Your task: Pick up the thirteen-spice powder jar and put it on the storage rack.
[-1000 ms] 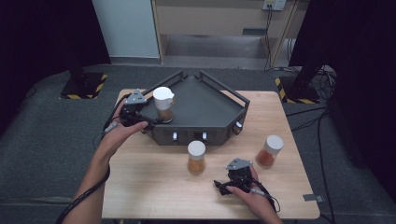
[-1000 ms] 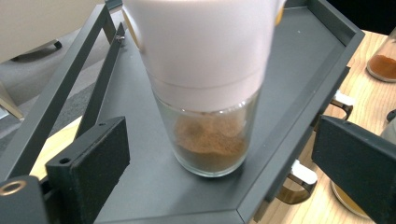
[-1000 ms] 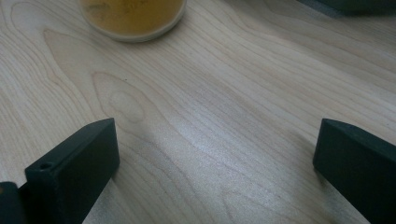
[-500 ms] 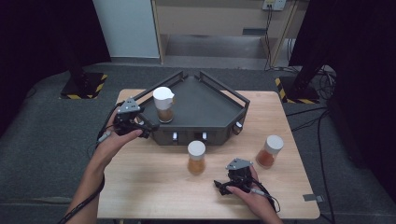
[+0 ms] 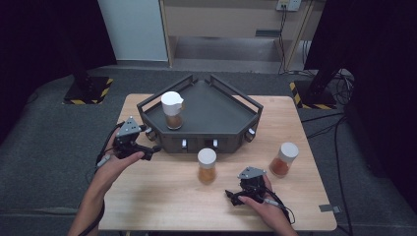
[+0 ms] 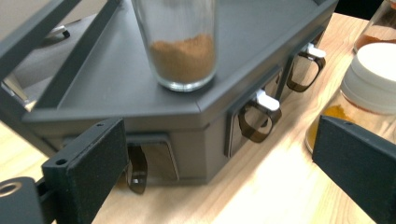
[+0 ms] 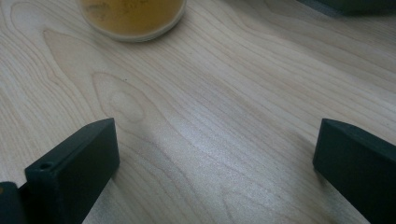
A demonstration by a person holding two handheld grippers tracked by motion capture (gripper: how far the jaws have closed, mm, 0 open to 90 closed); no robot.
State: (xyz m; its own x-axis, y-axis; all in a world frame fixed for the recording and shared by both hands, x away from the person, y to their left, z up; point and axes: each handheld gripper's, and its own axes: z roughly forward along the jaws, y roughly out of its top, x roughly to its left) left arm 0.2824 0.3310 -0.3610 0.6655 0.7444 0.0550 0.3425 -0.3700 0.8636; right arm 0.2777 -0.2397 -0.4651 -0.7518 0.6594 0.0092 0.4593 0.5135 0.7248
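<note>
While one jar (image 5: 172, 109) stands on the dark tray (image 5: 231, 110), the high view puts the left gripper (image 5: 147, 148) beside the tray's left corner, two jars waiting on the table (image 5: 162, 196).
Left gripper view: jaws wide, empty.
Right gripper view: right gripper (image 7: 215, 154) wide, empty, near the yellow-powder jar (image 7: 130, 18). Judged next: close on it.

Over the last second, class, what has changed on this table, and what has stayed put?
The left claw let go of the white-lidded glass jar of brown powder on the dark grey tray and drew back toward the person, open. The right claw, the two orange-filled jars and the tray stayed where they were.
</note>
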